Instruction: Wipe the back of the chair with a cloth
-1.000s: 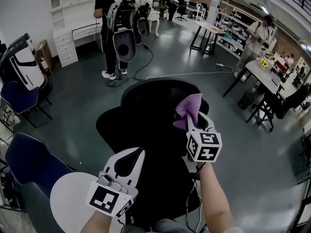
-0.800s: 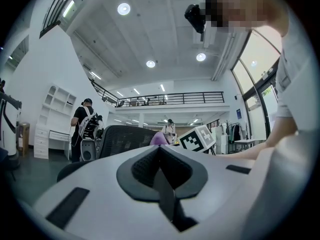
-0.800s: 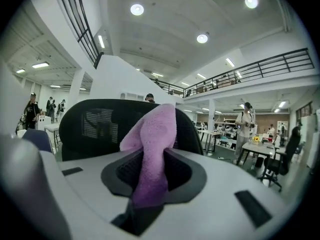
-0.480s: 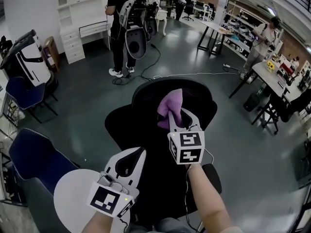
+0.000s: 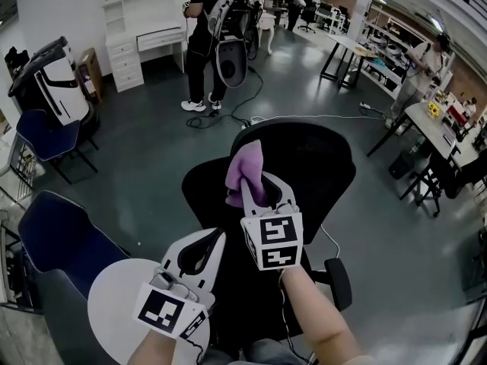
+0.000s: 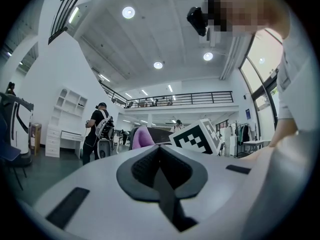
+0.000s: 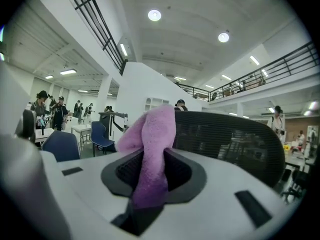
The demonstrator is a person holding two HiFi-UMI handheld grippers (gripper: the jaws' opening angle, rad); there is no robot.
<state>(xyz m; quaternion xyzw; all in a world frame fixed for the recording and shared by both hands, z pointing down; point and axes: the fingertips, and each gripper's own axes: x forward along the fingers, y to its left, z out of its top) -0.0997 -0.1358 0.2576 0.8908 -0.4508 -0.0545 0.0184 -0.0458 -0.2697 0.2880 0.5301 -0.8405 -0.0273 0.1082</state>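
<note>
A black mesh office chair [image 5: 319,166] stands just in front of me, its curved back [image 7: 235,144] filling the right of the right gripper view. My right gripper [image 5: 253,188] is shut on a purple cloth [image 5: 245,172], which sticks up from the jaws [image 7: 150,159] over the left part of the chair back. My left gripper [image 5: 199,255] hangs lower and nearer me, shut with nothing in it [image 6: 161,169]. It stays off the chair.
A round white table [image 5: 122,303] and blue chairs [image 5: 57,238] sit at lower left. A person with a backpack [image 5: 213,29] stands beyond the chair, cables on the floor [image 5: 304,119]. Desks and a person [image 5: 426,59] fill the right side.
My right gripper with the purple cloth has moved leftward across the chair back and a little nearer me. The left gripper has stayed put.
</note>
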